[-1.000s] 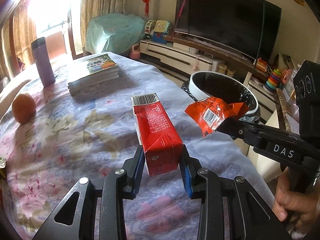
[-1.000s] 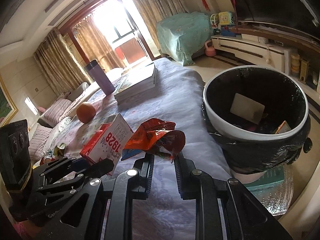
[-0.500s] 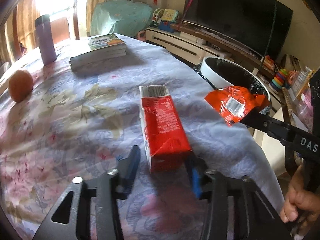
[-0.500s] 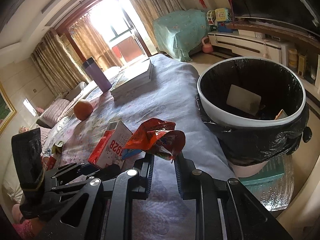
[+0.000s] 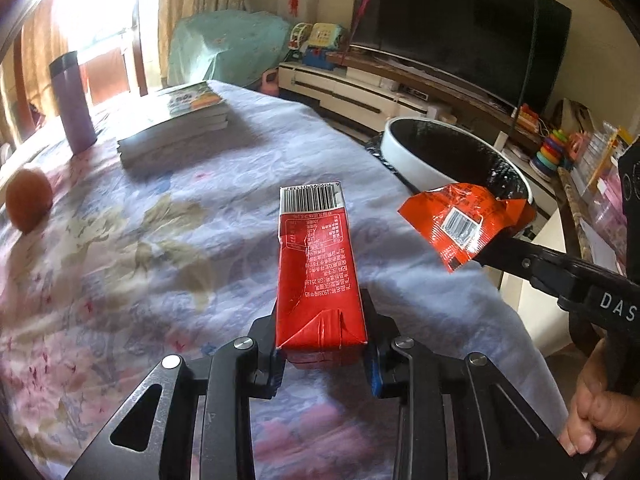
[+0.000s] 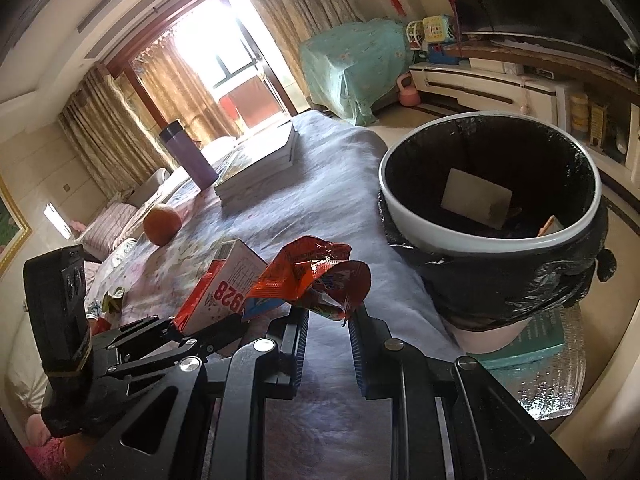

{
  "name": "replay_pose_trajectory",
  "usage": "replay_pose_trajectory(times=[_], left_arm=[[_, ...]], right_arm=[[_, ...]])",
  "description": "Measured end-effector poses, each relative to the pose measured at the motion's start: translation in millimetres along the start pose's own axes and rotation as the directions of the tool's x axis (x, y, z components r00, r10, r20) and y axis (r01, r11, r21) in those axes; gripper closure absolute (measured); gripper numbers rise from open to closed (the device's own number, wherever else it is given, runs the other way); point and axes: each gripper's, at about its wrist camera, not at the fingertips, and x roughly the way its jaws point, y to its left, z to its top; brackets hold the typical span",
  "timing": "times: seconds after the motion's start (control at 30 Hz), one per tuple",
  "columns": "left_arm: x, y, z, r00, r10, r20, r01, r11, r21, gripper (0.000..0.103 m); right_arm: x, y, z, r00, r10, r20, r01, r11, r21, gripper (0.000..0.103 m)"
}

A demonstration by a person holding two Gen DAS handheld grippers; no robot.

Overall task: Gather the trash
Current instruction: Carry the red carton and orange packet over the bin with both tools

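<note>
A red drink carton (image 5: 316, 264) with a barcode end lies lengthwise on the flowered tablecloth (image 5: 160, 264). My left gripper (image 5: 322, 344) is closing on its near end, with both pads pressed against its sides. The same carton (image 6: 228, 284) shows in the right wrist view, held by the left gripper (image 6: 188, 332). My right gripper (image 6: 328, 320) is shut on a crumpled orange-red snack wrapper (image 6: 308, 276) and holds it above the table's edge. The wrapper (image 5: 460, 216) hangs just short of the white bin with a black liner (image 6: 416, 216), which contains paper scraps.
A stack of books (image 5: 176, 120), a purple flask (image 5: 72, 100) and an orange (image 5: 28, 200) stand farther back on the table. The bin (image 5: 404, 152) stands off the table's right edge. A person's hand (image 5: 600, 412) grips the right tool's handle. A TV unit lines the far wall.
The left jaws spread wide half a second ago with the carton lying on the cloth, then came together on its near end again. The right gripper kept the wrapper and stayed put.
</note>
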Motion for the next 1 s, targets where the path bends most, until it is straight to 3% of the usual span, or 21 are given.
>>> replay_pose_trajectory(times=[1.0], left_arm=[[-8.7, -45.1, 32.9, 0.997, -0.070, 0.033, 0.067, 0.994, 0.090, 0.073]], right_arm=[[-38.4, -43.5, 10.8, 0.995, -0.070, 0.068, 0.065, 0.996, 0.064, 0.083]])
